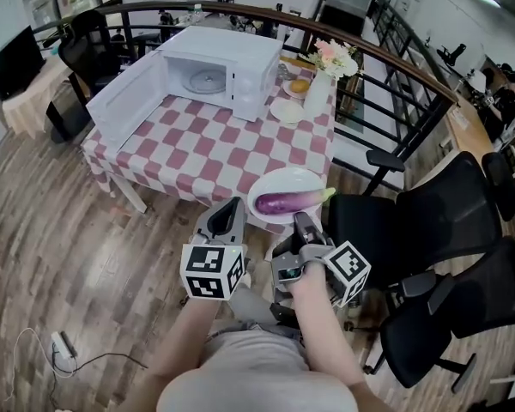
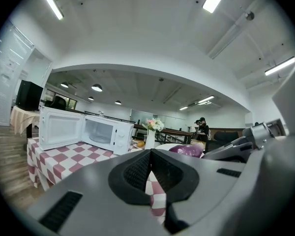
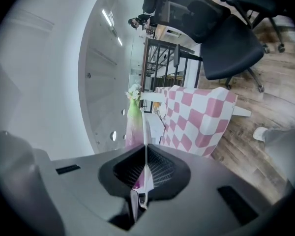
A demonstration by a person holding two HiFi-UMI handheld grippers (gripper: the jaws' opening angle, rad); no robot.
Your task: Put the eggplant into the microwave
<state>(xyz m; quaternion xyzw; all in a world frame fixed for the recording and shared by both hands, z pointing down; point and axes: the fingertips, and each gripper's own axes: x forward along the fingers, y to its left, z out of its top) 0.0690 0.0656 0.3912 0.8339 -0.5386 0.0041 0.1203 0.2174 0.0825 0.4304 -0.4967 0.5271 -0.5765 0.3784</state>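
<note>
Glossy purple eggplant (image 1: 290,202) lies crosswise, green stem rightward, just ahead of left gripper (image 1: 230,206) and right gripper (image 1: 301,222), both closed, empty.

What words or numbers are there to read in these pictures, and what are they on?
No readable text anywhere.
Microwave: any print on its control panel is too small to read.
Cubes on the left gripper and right gripper: only black-and-white square patterns, no letters.
</note>
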